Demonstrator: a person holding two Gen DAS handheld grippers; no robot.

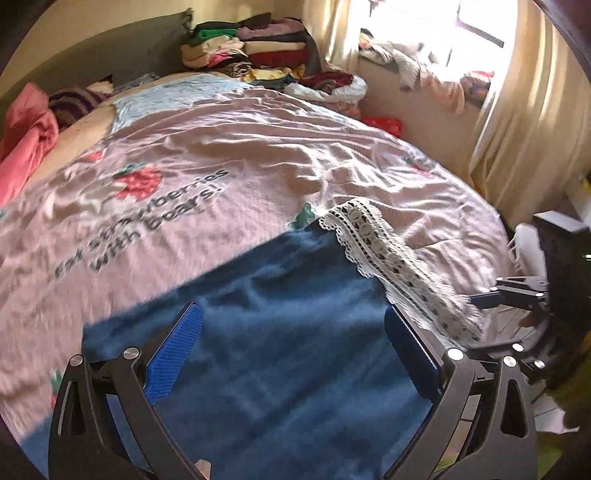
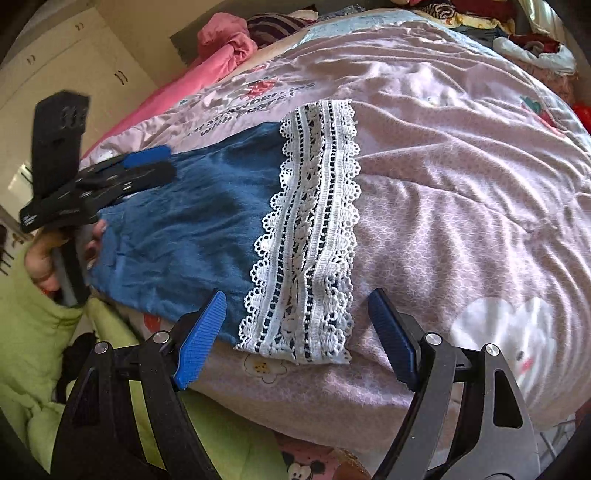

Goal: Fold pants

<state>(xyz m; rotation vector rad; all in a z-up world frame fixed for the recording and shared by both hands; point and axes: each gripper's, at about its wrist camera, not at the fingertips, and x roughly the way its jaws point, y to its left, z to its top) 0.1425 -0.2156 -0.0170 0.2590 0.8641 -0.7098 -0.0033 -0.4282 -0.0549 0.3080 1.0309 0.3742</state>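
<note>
- Far left in the right wrist view, a pink blanket [image 2: 221,48] sits bunched and soft at the head of the bed [image 2: 461,184], with pale cupboard doors [image 2: 74,48] behind it.
- Next, the left hand-held gripper [image 2: 155,162] reaches in over the blue cloth; from its own camera, its ribbed blue pads [image 1: 177,354] stand wide apart above the fabric, holding nothing.
- Under it lie the pants [image 2: 184,221]: smooth, slightly shiny blue fabric, spread flat near the bed's front edge.
- Moving right, the lace hem [image 2: 310,229] is a broad white crochet band with scalloped edges and openwork rows, blue showing through the holes; it lies flat on the cover.
- The right hand-held gripper [image 2: 295,332] hovers at the bed's edge, jaws spread wide either side of the lace's near end, gripping nothing.
- Right of the lace, the bed cover [image 2: 461,166] is pale pink and rumpled into long ripples, printed with strawberries, dark lettering and a white cartoon cloud face.
- In the left wrist view, a stack of folded clothes [image 1: 251,48] sits at the far end, in green, cream, red and purple layers.
- Far right there, cream curtains [image 1: 524,122] hang in soft vertical folds beside a bright window [image 1: 476,26].
</note>
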